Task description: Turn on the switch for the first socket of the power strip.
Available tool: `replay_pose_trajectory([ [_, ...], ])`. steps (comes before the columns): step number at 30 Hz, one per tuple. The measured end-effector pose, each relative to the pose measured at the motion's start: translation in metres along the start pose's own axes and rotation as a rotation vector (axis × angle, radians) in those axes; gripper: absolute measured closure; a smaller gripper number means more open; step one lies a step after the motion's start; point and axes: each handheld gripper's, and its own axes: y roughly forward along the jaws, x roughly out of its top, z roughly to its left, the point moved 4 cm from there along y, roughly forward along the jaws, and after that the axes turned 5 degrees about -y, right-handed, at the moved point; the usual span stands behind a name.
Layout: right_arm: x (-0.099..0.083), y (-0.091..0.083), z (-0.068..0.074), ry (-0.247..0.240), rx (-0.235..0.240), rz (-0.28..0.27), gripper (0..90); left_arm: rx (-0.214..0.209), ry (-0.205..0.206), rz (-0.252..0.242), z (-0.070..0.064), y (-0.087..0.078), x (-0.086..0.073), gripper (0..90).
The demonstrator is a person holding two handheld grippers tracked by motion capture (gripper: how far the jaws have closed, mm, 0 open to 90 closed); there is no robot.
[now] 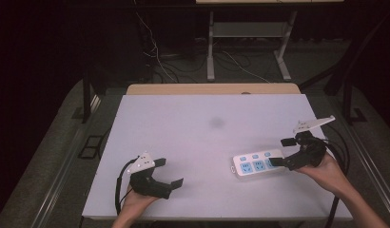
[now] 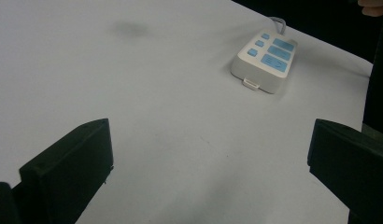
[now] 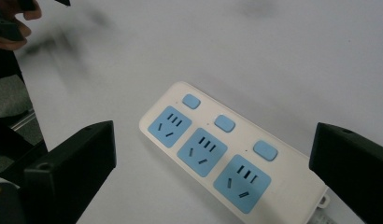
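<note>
Right now the power strip (image 1: pixel 258 163) lies flat on the white table (image 1: pixel 183 123), sockets up, three blue outlets with three blue buttons beside them. Using the strip as landmark: right gripper (image 1: pixel 280 152) sits at its cable end, jaws spread wide, one on either side of that end; can't tell from the high view whether either jaw touches the casing. Right gripper view looks down on the strip between the spread jaws, nothing pinched. Left gripper (image 1: pixel 170 172) is well apart from the strip, toward the table's near edge, jaws also spread and holding nothing; its own view shows the strip (image 2: pixel 263 61) far off beyond bare tabletop.

Progress, my read: early. Right side is lined up on the strip but no grasp made yet; closing and any lift or move remain. Left looks idle.

Hard to make out: strip's cable is mostly cut off, only a short stub (image 2: pixel 278 23) shows. No plug in sight. Faint dark smudge (image 1: pixel 216 123) on the table beyond the strip, can't tell whether stain or shadow.
</note>
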Motion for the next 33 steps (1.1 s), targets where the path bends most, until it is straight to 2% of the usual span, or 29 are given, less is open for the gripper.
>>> replay_pose_trajectory([
  [11, 0.009, 0.003, -0.015, -0.001, 0.000, 0.051, 0.2, -0.001, -0.001, 0.000, 0.000, 0.000, 0.000, 0.0],
  [13, 0.009, 0.004, -0.017, -0.009, 0.031, 0.074, 16.4, -0.001, -0.001, 0.000, 0.000, 0.000, 0.000, 0.0],
  [14, 0.009, 0.004, -0.017, -0.009, 0.031, 0.074, 16.4, -0.001, -0.001, 0.000, 0.000, 0.000, 0.000, 0.0],
  [16, 0.010, 0.005, -0.019, -0.016, 0.042, 0.075, 23.0, -0.002, -0.001, -0.001, 0.000, -0.001, 0.000, 0.0],
  [18, 0.011, 0.006, -0.021, -0.022, 0.046, 0.076, 31.4, -0.001, -0.003, -0.002, 0.001, -0.001, 0.000, 0.0],
  [19, 0.011, 0.007, -0.022, -0.028, 0.048, 0.077, 40.8, -0.001, -0.004, -0.001, 0.001, -0.001, 0.000, 0.0],
  [20, 0.011, 0.007, -0.022, -0.028, 0.048, 0.077, 40.8, -0.001, -0.005, -0.001, 0.001, -0.001, 0.000, 0.0],
  [28, 0.010, 0.015, -0.026, -0.059, 0.051, 0.107, 66.1, -0.002, -0.002, -0.001, 0.000, 0.000, 0.000, 0.0],
  [33, 0.009, 0.018, -0.029, -0.072, 0.049, 0.110, 70.4, -0.001, -0.004, -0.002, 0.001, 0.000, 0.000, 0.0],
])
